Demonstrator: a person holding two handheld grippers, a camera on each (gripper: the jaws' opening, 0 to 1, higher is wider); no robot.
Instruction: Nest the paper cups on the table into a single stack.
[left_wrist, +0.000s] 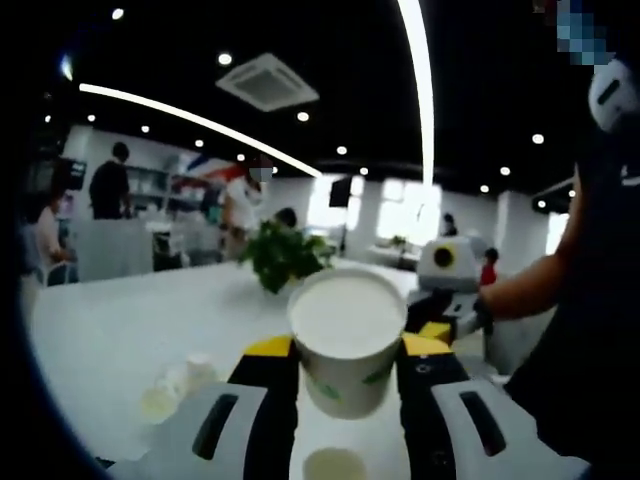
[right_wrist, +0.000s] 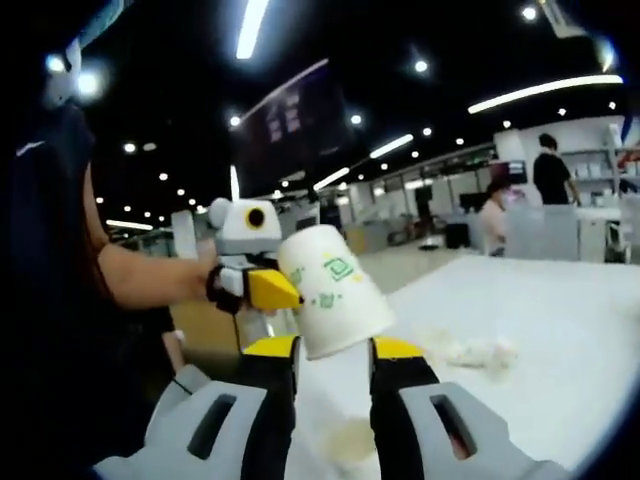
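Note:
In the left gripper view a white paper cup (left_wrist: 346, 338) with green print sits between my left gripper's (left_wrist: 347, 362) yellow-tipped jaws, its rim turned up and away. The right gripper (left_wrist: 446, 272), held by a hand, is just behind the cup on the right. In the right gripper view a white cup (right_wrist: 334, 292) with a green logo is clamped in my right gripper (right_wrist: 334, 352), base pointing up and left. The left gripper (right_wrist: 250, 255) has a yellow jaw tip against that cup's side. I cannot tell whether both views show the same cup.
On the white table (left_wrist: 110, 330) a loose cup (left_wrist: 334, 465) lies below my jaws and pale cups (left_wrist: 175, 388) lie at the left. A green plant (left_wrist: 285, 255) stands behind. Crumpled white material (right_wrist: 482, 352) lies on the table. People stand in the background.

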